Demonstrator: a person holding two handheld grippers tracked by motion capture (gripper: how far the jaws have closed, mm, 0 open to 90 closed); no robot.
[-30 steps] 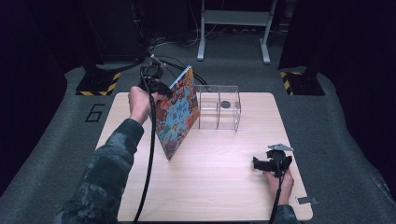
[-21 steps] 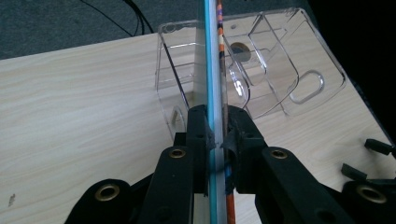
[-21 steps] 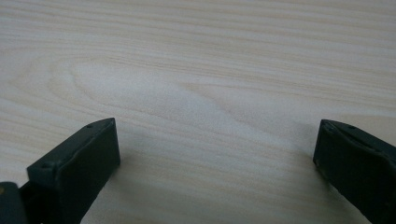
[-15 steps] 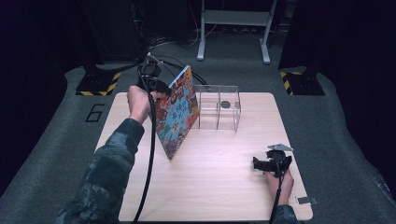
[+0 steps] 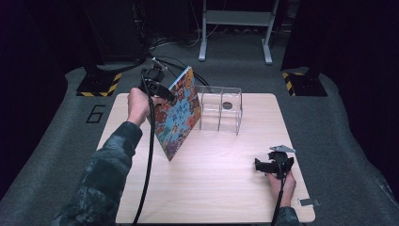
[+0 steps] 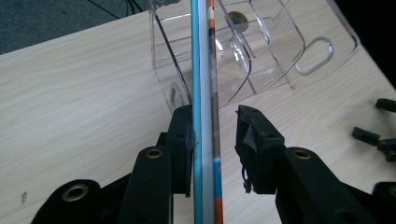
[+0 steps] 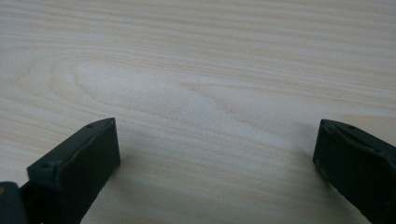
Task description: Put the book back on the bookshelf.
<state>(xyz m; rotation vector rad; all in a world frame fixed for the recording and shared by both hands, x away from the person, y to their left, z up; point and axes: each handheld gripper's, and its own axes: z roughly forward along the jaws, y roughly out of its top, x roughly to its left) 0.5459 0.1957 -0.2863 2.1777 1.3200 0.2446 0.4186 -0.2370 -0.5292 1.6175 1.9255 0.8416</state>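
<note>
The clear organiser (image 5: 220, 109) stands on the far middle of the counter (image 5: 211, 188). It is a transparent plastic rack with upright dividers forming open slots. One small dark round item (image 5: 227, 105) shows in or behind its right part; whether it lies inside cannot be told. The other slots look bare.

The book (image 5: 179, 115), with a busy coloured cover, stands tilted just left of the organiser, its lower corner resting on the counter and its upper corner near the left gripper (image 5: 170, 95). In the left gripper view the book's edge (image 6: 205, 93) runs between the jaws, a blue band beside a white and orange one. One pad touches the blue side; the other stands clear of the book with a visible gap. The jaws have just been opening, so the grip is slack rather than clamped. The organiser's near wall (image 6: 224, 60) is close behind the book's far edge.

The right gripper (image 5: 270, 164) rests on the counter well to the right and nearer the person than the organiser, close to the right edge. Its jaws are spread wide with only bare wood (image 7: 201, 93) between them.

Open counter lies between the book and the right gripper, and all along the near edge.
</note>
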